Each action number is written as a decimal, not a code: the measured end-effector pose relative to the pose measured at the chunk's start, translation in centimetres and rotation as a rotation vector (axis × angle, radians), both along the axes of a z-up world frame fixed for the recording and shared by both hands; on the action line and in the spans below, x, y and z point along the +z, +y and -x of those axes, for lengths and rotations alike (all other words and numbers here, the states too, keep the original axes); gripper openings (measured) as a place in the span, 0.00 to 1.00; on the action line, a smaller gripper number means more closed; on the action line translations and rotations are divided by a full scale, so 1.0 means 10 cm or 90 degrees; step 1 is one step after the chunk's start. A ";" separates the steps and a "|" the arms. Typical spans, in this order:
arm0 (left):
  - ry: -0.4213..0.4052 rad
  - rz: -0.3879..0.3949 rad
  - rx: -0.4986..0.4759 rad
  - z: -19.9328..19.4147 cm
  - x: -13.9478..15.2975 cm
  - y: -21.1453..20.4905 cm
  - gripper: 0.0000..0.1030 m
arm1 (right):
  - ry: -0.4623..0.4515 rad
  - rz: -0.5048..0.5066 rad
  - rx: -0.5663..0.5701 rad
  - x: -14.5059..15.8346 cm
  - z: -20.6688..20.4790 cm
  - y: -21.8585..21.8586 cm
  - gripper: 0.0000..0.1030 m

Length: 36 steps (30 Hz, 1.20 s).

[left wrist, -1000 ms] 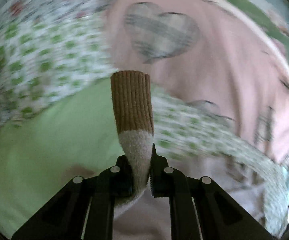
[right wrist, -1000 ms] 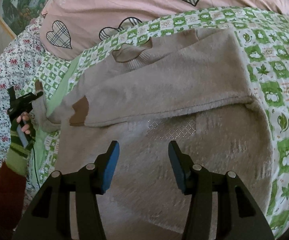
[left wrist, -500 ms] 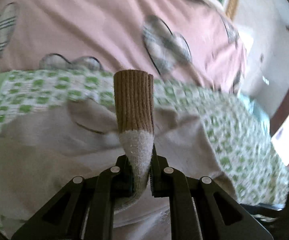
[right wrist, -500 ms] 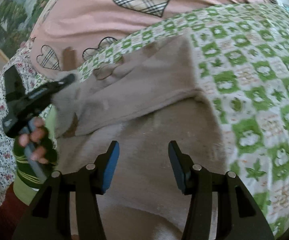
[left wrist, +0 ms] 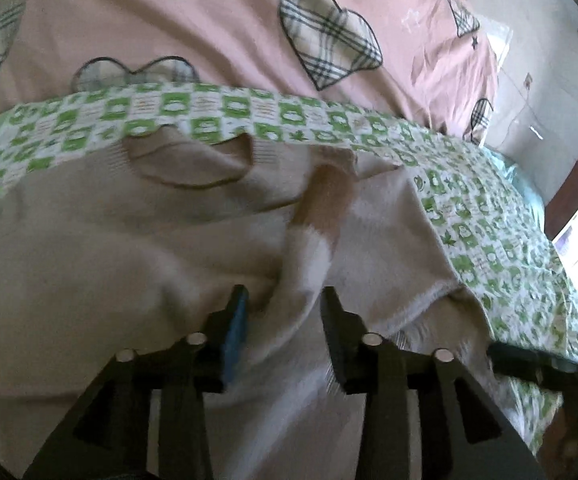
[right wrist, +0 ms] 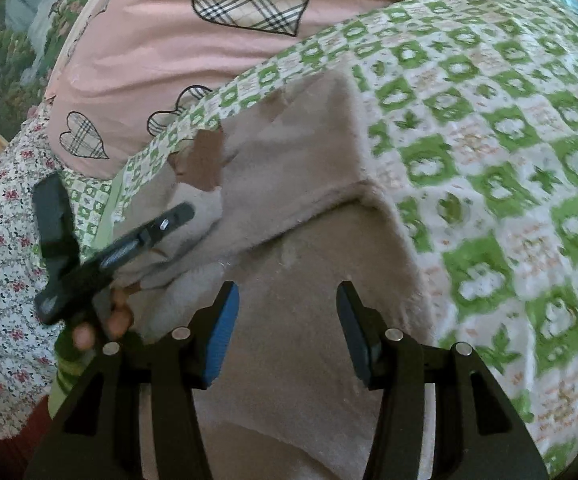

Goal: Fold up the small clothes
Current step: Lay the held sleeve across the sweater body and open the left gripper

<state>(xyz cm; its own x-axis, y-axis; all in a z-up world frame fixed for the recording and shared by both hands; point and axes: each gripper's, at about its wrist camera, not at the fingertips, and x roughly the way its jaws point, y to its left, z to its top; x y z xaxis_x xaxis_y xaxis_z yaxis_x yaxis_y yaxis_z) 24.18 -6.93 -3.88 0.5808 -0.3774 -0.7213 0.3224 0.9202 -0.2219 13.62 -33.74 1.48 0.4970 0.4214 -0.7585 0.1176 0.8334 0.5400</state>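
Where the left gripper (left wrist: 283, 300) stands released, fingers apart, the sleeve (left wrist: 309, 240) lies between them on the beige sweater (left wrist: 89, 232) at frame centre. Right gripper (right wrist: 287, 300): fingers apart, above the sweater's lower part. Beyond: green checked bedsheet (right wrist: 489, 140), then pink quilt (left wrist: 189, 20), upper frame.

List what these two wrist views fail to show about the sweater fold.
- Sweater hem: cut off by the bottom edge and hidden behind the left tongs in the left wrist view.
- Brown cuff: motion-blurred, so its exact lie is unclear.
- Left tongs' opening: blurred in the right wrist view.
- Fabric under the right tongs: contact cannot be judged.
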 end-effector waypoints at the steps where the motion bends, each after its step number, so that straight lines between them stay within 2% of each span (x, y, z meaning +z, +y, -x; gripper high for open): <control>1: -0.003 -0.004 0.003 0.08 0.02 0.09 0.41 | -0.002 -0.003 0.007 0.00 -0.07 0.04 0.51; 3: -0.015 -0.029 0.024 0.27 0.06 0.34 0.49 | -0.006 -0.007 0.018 0.01 -0.20 0.10 0.51; 5: -0.013 -0.056 0.059 0.37 0.03 0.57 0.50 | -0.013 -0.011 0.028 0.01 -0.34 0.16 0.51; 9: 0.011 -0.108 0.191 0.44 -0.11 1.31 0.50 | -0.014 -0.029 0.020 -0.06 -0.72 0.20 0.51; 14: 0.068 -0.108 0.322 0.38 -0.37 2.07 0.51 | -0.011 -0.049 0.019 -0.16 -1.20 0.31 0.51; 16: 0.082 -0.079 0.326 0.35 -0.44 2.20 0.53 | 0.001 -0.046 0.017 -0.25 -1.36 0.38 0.51; 18: 0.073 -0.085 0.330 0.32 -0.44 2.19 0.54 | 0.028 -0.052 0.021 -0.36 -1.51 0.44 0.51; 19: 0.070 -0.093 0.330 0.30 -0.43 2.17 0.54 | 0.040 -0.065 0.025 -0.43 -1.57 0.47 0.43; 20: 0.067 -0.099 0.332 0.28 -0.43 2.14 0.54 | 0.045 -0.073 0.035 -0.47 -1.61 0.51 0.30; 21: 0.065 -0.100 0.333 0.26 -0.42 2.13 0.54 | 0.046 -0.071 0.047 -0.48 -1.64 0.55 0.09; 24: 0.062 -0.097 0.336 0.22 -0.42 2.11 0.54 | -0.014 -0.070 0.045 -0.27 -1.58 0.52 0.09; 26: 0.063 -0.087 0.340 0.22 -0.42 2.12 0.54 | -0.071 -0.073 0.024 -0.05 -1.48 0.41 0.08; 27: 0.064 -0.085 0.340 0.21 -0.43 2.12 0.54 | -0.082 -0.073 0.008 0.02 -1.44 0.34 0.08; 30: 0.063 -0.079 0.342 0.21 -0.43 2.14 0.54 | -0.091 -0.064 -0.022 0.06 -1.31 0.18 0.08; 34: 0.061 -0.073 0.342 0.22 -0.44 2.13 0.54 | -0.149 -0.076 -0.069 0.09 -0.96 0.03 0.08; 35: 0.061 -0.077 0.344 0.22 -0.45 2.13 0.54 | -0.146 -0.076 -0.067 0.04 -0.90 0.05 0.08; 36: 0.062 -0.079 0.345 0.22 -0.45 2.12 0.54 | -0.115 -0.065 -0.040 -0.08 -0.89 0.12 0.08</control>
<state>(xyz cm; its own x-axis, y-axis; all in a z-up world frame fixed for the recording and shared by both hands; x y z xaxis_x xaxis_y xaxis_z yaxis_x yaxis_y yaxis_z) 21.97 14.31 -8.42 0.5970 0.0481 -0.8008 -0.2207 0.9695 -0.1063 22.49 -32.54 0.69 0.6486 0.4551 -0.6101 0.0609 0.7679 0.6377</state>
